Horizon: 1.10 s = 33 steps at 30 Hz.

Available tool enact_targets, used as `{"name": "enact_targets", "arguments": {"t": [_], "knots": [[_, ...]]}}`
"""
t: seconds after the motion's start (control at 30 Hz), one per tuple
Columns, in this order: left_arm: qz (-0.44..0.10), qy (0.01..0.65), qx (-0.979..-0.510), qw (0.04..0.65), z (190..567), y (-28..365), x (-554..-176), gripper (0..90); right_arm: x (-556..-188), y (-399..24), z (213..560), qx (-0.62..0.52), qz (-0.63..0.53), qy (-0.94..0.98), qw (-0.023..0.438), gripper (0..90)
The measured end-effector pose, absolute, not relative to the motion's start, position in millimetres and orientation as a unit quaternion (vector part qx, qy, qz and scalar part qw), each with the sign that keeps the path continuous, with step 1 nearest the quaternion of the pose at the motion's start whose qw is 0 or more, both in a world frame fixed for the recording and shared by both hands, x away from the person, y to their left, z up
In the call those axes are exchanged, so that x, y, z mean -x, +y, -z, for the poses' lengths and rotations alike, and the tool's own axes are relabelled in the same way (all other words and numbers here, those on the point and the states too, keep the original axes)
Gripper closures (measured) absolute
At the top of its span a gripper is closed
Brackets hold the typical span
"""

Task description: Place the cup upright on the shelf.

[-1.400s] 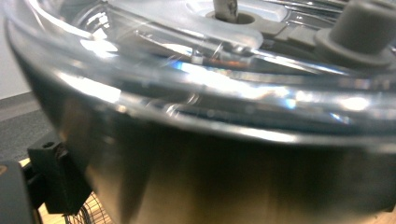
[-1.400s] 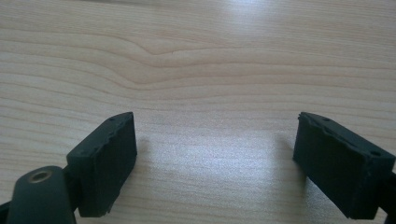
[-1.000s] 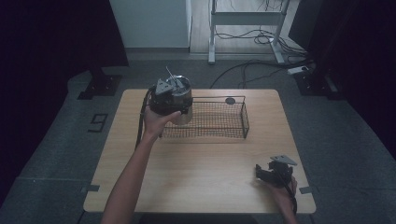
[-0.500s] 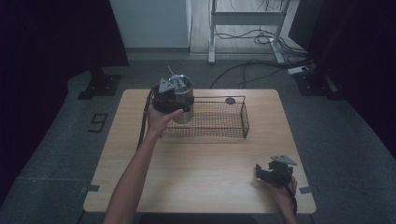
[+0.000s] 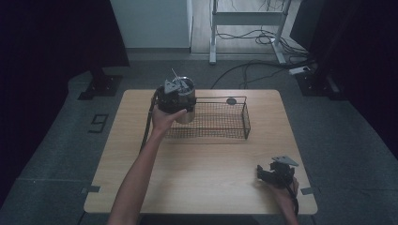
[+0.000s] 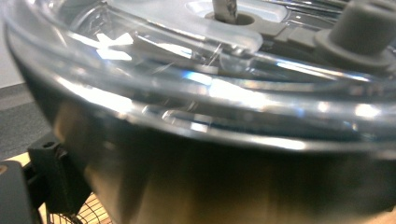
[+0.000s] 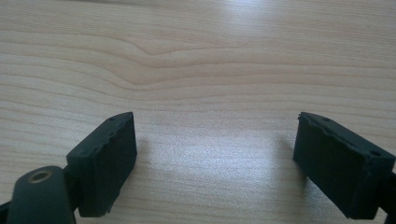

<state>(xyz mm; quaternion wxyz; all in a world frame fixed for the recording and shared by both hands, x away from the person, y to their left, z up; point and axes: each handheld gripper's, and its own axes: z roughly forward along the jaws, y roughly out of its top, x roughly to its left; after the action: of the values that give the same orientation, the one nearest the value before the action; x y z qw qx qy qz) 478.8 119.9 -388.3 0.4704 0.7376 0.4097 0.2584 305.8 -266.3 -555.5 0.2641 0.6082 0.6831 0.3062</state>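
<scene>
The left claw (image 5: 180,96) is gripping a steel cup (image 5: 187,101) over the wire basket's (image 5: 225,123) end; the right claw (image 5: 274,172) is resting wide open on the table (image 5: 202,178).

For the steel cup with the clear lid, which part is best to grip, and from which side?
Grip the steel cup around its round body, below the clear lid, coming level from the side. The lid's straw and knob block a grasp from above. The left gripper already holds it this way, probably securely.
</scene>
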Motion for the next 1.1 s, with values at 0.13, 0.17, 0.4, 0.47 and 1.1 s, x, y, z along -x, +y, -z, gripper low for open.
{"name": "enact_targets", "arguments": {"t": [0.13, 0.17, 0.4, 0.47, 1.1], "knots": [[-0.255, 0.417, -0.737, 0.468, 394.2, 120.7, -483.3, 3.6, -305.7, -266.3, 555.4, -0.608, -0.306, 0.683, 0.264, 12.9], [-0.255, 0.419, -0.737, 0.465, 397.4, 121.2, -485.4, 3.7, -305.7, -266.3, 555.4, -0.609, -0.306, 0.683, 0.264, 12.9], [-0.25, 0.426, -0.736, 0.462, 410.0, 120.2, -490.9, 3.7, -305.8, -266.3, 555.5, -0.609, -0.306, 0.682, 0.264, 12.9], [-0.249, 0.429, -0.737, 0.46, 413.7, 119.0, -492.5, 3.6, -305.7, -266.3, 555.4, -0.609, -0.306, 0.682, 0.264, 12.9], [-0.246, 0.446, -0.736, 0.445, 436.8, 117.8, -499.9, 3.6, -305.8, -266.3, 555.5, -0.609, -0.306, 0.682, 0.265, 13.0]]}}
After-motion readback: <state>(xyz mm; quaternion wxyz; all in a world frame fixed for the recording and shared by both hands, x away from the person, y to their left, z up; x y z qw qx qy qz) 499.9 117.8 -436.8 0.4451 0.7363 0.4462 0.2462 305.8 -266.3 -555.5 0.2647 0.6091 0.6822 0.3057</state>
